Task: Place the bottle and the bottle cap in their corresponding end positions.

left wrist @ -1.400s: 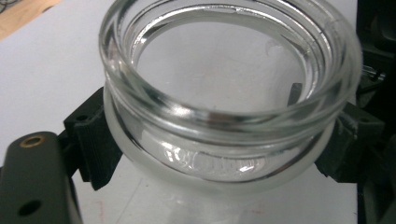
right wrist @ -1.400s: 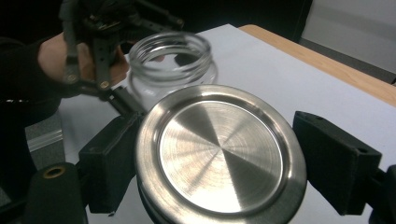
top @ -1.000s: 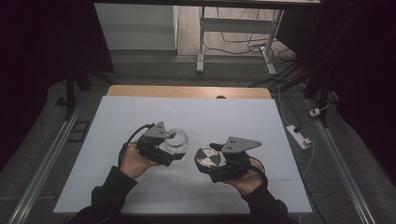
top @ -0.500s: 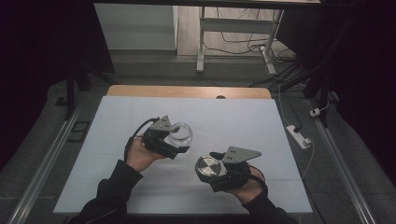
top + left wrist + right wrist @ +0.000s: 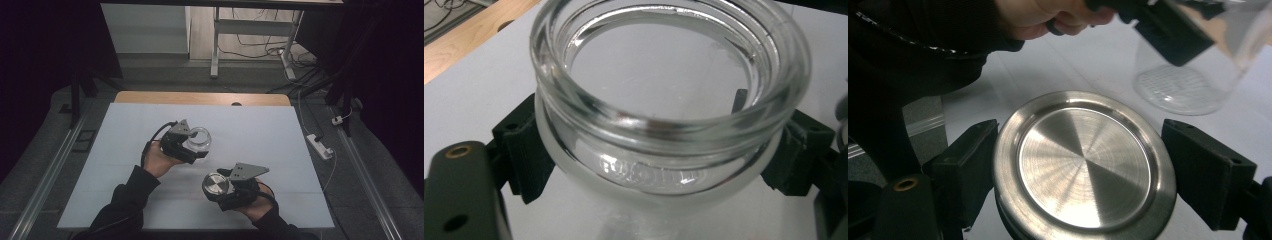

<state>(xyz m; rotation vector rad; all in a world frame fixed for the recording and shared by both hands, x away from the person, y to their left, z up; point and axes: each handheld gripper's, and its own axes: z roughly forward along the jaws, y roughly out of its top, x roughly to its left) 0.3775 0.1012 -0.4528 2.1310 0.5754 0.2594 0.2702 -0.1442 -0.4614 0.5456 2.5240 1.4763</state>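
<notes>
Gleaming round glass jar (image 5: 664, 165), brushed-steel lid (image 5: 1083, 160)

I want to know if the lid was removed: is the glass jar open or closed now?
Open. The glass jar shows a bare rim; the metal lid sits apart in the right hand-held gripper.

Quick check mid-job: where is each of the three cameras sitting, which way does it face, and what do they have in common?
High view: above the person's side, looking forward and down on the white table; both forearms, left gripper and right gripper show.
Left gripper view: rides the left gripper, looking along its jaws, which clamp the open glass jar.
Right gripper view: rides the right gripper, jaws gripping the steel lid; the person's left hand shows beyond.
Shared: the jar appears in all three views; the lid in the high and right gripper views.
</notes>
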